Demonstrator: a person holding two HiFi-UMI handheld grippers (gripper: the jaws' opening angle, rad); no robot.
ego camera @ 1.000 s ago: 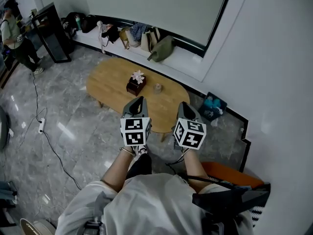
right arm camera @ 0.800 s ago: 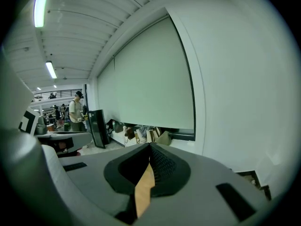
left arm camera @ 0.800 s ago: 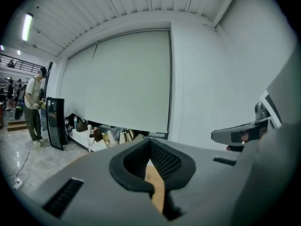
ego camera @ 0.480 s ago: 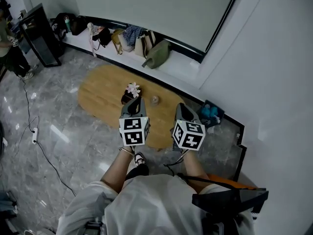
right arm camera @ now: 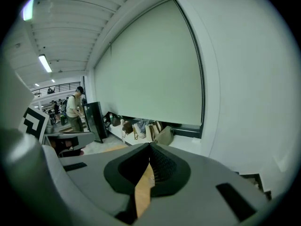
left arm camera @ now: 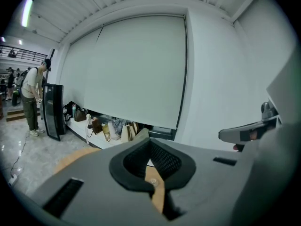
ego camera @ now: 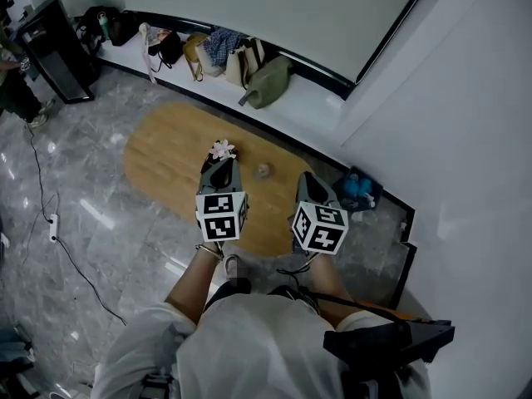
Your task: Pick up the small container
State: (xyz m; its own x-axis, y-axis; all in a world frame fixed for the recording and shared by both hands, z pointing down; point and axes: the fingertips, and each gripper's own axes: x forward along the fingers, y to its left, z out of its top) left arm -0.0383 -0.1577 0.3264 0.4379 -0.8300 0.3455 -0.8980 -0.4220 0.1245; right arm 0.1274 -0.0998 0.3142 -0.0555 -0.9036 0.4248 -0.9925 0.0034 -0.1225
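Pale wood, an oval desk (ego camera: 166,152) on the grey marble floor, is where the small container (ego camera: 263,170) sits, towards the desk's near right part and just right of a dark box topped with a flower (ego camera: 221,149).

From the head view it lies ahead of me and between my two tools, and well below them, since I am standing over the desk with both held up. The left tool (ego camera: 223,166) points at the flower box, so the container is off to its right. The right tool (ego camera: 309,181) has it off to its left. The gap looks about equal on both sides, so I cannot call either hand clearly nearer. I judge the right has the cleaner line, with no box beside its path.

Both tools are closed, tips together, with nothing between them. Each gripper view shows only a sliver of the desk's wood through the slot below the tips. Whichever I use has to be opened before I lower it.

The container looks small, round and squat, tan or beige against the wood. Seen from above it has no long axis to line up with. It is too small here to tell lid, material or markings.
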